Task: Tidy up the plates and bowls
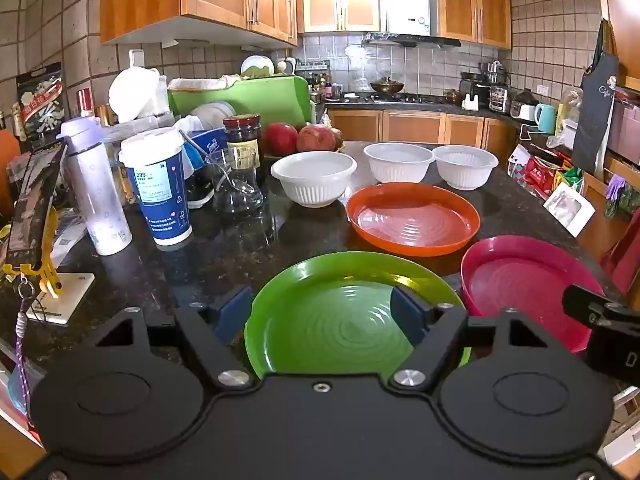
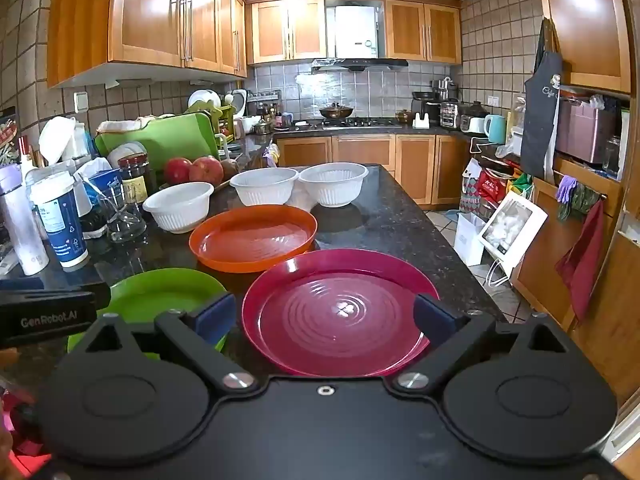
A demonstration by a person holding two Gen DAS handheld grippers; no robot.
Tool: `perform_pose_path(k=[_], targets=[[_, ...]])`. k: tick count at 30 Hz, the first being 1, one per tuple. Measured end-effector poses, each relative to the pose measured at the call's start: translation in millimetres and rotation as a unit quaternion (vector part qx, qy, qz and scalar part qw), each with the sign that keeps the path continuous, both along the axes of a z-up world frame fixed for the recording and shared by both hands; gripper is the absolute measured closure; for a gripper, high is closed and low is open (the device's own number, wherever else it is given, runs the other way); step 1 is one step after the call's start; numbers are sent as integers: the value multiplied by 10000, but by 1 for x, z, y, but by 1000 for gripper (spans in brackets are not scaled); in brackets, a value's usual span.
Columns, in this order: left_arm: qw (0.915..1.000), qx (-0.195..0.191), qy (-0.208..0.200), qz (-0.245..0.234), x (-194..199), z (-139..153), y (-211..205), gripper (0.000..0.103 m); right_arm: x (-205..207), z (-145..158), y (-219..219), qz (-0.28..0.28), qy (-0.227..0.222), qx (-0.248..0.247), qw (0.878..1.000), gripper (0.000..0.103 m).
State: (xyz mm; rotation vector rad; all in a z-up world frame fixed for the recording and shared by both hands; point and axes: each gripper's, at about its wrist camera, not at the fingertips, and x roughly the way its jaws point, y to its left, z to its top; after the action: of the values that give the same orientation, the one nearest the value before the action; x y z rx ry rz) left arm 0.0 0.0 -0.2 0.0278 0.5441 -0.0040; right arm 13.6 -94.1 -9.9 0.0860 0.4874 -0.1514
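Three plates lie on the dark granite counter (image 1: 240,248): a green plate (image 1: 340,312) nearest, an orange plate (image 1: 412,220) behind it, a magenta plate (image 1: 528,284) to the right. Three white ribbed bowls stand behind: left bowl (image 1: 314,178), middle bowl (image 1: 398,162), right bowl (image 1: 464,166). My left gripper (image 1: 322,312) is open, its jaws spread over the green plate's near part. My right gripper (image 2: 326,316) is open over the magenta plate (image 2: 340,312). The right wrist view also shows the green plate (image 2: 160,292), orange plate (image 2: 252,238) and bowls (image 2: 180,204).
Clutter crowds the counter's left: a paper cup (image 1: 160,184), a white bottle (image 1: 94,188), a dark jar (image 1: 242,136), a glass (image 1: 236,184), pomegranates (image 1: 316,138), a green dish rack (image 1: 248,96). The counter's right edge (image 2: 460,256) drops to the floor with bags.
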Motion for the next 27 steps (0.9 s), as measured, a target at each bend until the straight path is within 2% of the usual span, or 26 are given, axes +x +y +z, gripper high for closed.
perform_pose_path(k=[5,8,14,27], targets=[[9999,-65,37,-104,0,-9,3,26,1,-2,-3,-23,102,-41,9999,3],[10000,20,22,-30,2,-12,2,26,2,-8,-10,-79,268,-48,9996,3],[9999,106,89,23,8,-6,0,26,14,-6,-3,-145,480,-197,9985,3],[9998,-5,122,166,11,-7,1,26,21,-6,-5,-162,412,-192,9988,3]])
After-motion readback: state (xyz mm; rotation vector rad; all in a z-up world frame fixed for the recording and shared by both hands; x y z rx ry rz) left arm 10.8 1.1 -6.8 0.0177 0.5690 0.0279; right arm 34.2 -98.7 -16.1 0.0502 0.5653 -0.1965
